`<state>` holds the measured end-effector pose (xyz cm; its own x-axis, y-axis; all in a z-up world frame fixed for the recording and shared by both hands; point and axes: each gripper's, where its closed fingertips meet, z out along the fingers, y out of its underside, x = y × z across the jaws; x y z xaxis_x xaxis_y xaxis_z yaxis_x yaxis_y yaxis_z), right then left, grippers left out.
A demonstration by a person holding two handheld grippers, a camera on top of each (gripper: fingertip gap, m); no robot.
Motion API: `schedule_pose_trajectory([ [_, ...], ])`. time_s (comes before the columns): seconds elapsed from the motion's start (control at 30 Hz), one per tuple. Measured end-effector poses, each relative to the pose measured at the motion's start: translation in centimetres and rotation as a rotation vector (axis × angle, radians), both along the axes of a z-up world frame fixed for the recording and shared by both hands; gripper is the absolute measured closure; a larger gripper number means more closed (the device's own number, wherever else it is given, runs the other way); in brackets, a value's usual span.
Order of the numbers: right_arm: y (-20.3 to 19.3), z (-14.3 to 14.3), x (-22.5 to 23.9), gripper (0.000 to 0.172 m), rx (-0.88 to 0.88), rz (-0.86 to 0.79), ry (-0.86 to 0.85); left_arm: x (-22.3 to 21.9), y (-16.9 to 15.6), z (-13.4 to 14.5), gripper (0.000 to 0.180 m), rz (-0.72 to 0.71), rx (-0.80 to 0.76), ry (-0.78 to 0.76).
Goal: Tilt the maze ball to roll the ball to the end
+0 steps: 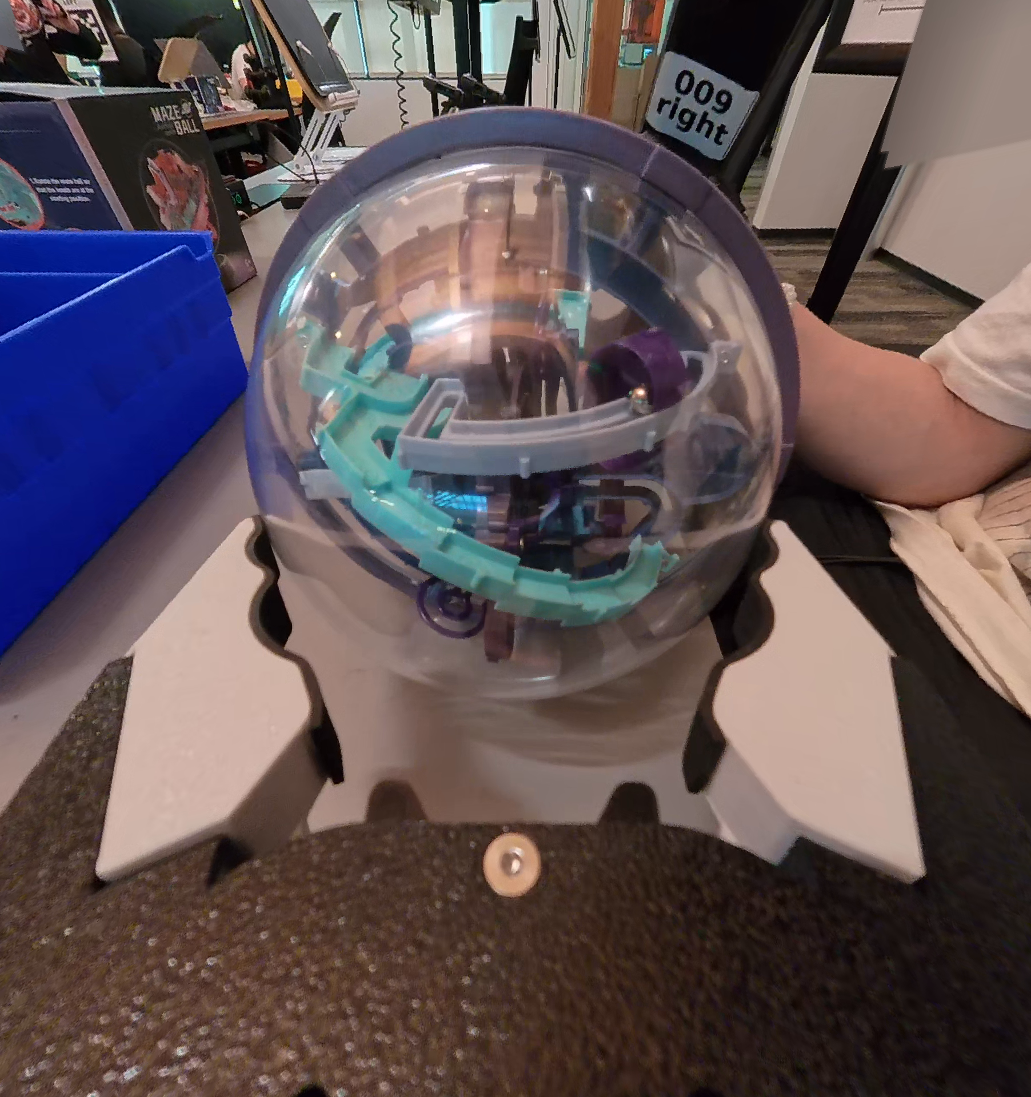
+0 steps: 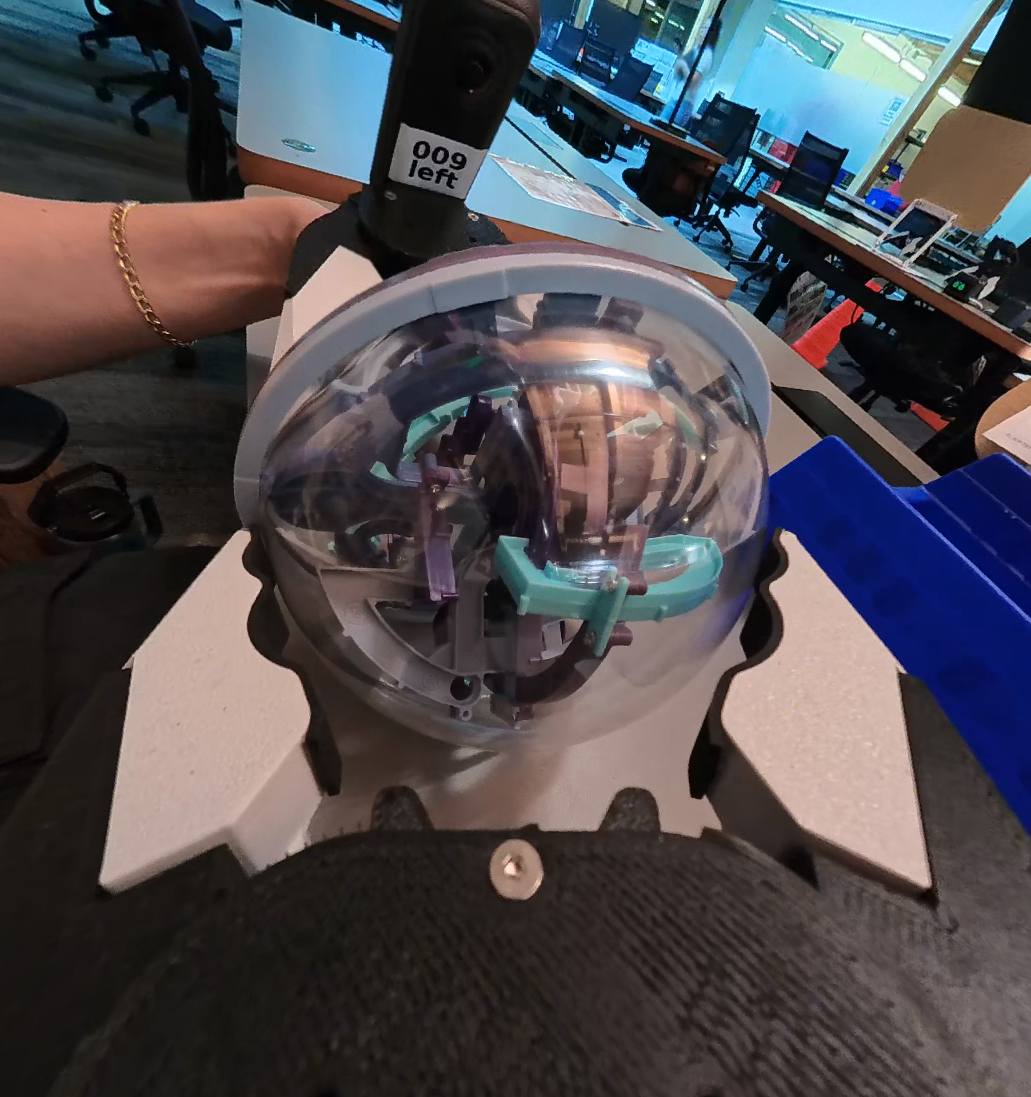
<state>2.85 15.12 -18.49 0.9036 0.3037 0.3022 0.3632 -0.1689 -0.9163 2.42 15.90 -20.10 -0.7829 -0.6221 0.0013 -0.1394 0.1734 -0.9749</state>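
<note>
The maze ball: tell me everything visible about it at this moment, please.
The maze ball is a clear plastic sphere banded by a purple-grey ring. Inside run teal, grey and purple tracks; a small metal ball sits on the grey track beside a purple loop. It is cradled from opposite sides: the left gripper and right gripper each have their wide-spread white fingers flanking its lower half, pads against the shell. A blue bin stands beside it.

A blue plastic bin [image 1: 85, 427] sits on the grey table [image 1: 20, 748] to the left. Behind it stands a dark printed box [image 1: 163, 172]. Farther off are desks, black office chairs [image 2: 721, 142] and an orange cone [image 2: 828, 332]. A striped cloth [image 1: 988, 570] lies at right.
</note>
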Motion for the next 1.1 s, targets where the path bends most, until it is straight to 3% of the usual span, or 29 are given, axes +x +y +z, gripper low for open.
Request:
schedule_pose_trajectory([
  [0.17,0.14,0.1,-0.28,0.017,0.008,0.005,-0.02,-0.19,0.2,1.18,0.034,-0.012,-0.138,0.071],
  [0.37,0.12,0.11,-0.49,0.017,0.025,0.018,-0.054,-0.43,0.24,0.91,0.034,-0.002,-0.057,0.083],
  [0.77,0.15,0.73,-0.34,0.023,0.083,0.019,-0.033,-0.26,0.75,0.85,0.035,0.013,-0.112,0.116],
  [1.1,0.28,0.59,-0.44,0.023,0.095,0.029,-0.049,-0.39,0.92,0.77,0.035,0.023,-0.068,0.103],
])
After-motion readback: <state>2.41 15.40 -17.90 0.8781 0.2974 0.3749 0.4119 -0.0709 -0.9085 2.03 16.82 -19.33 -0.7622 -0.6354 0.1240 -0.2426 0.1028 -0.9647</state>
